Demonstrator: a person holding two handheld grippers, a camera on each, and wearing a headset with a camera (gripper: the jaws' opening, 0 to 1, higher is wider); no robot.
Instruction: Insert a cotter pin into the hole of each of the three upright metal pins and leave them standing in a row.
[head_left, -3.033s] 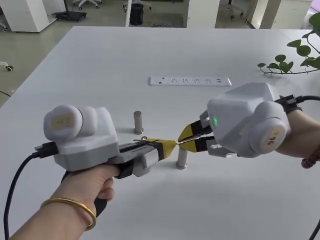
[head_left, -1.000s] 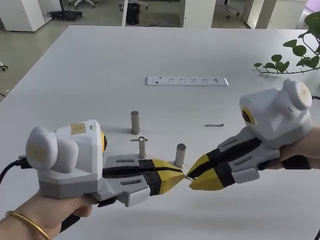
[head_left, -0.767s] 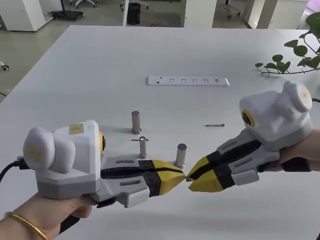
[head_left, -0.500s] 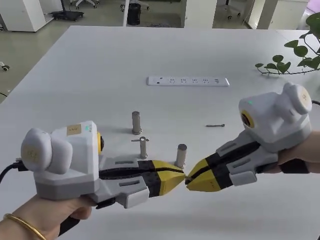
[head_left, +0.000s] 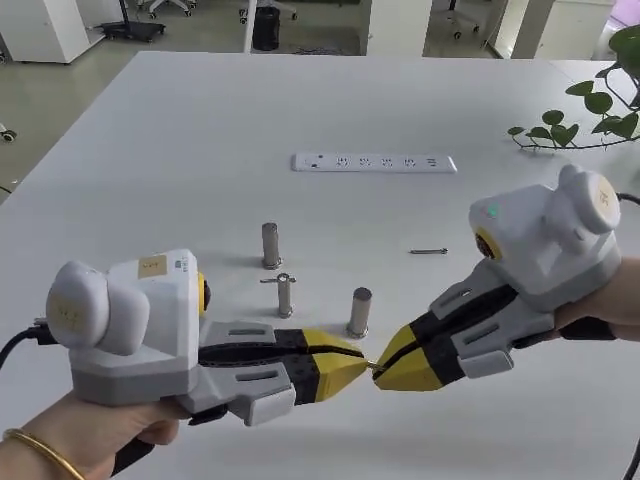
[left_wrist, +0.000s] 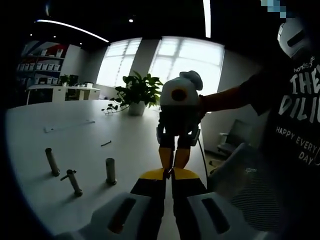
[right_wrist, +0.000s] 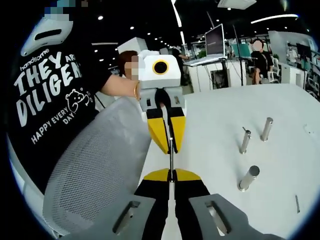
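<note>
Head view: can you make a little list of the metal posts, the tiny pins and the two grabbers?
far pin: upright, no cotter pin in it
middle pin: upright, fitted cotter pin through its top
near pin: upright, no cotter pin in it
loose cotter pin: lying flat on the table, right of the posts
held cotter pin: between the two gripper tips
left gripper: shut on one end
right gripper: shut on the other end
power strip: farther back

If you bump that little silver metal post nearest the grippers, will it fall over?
Probably: the short silver metal post looks unfixed, tall on a narrow base. Being round, it would likely roll on the smooth white table.
</note>
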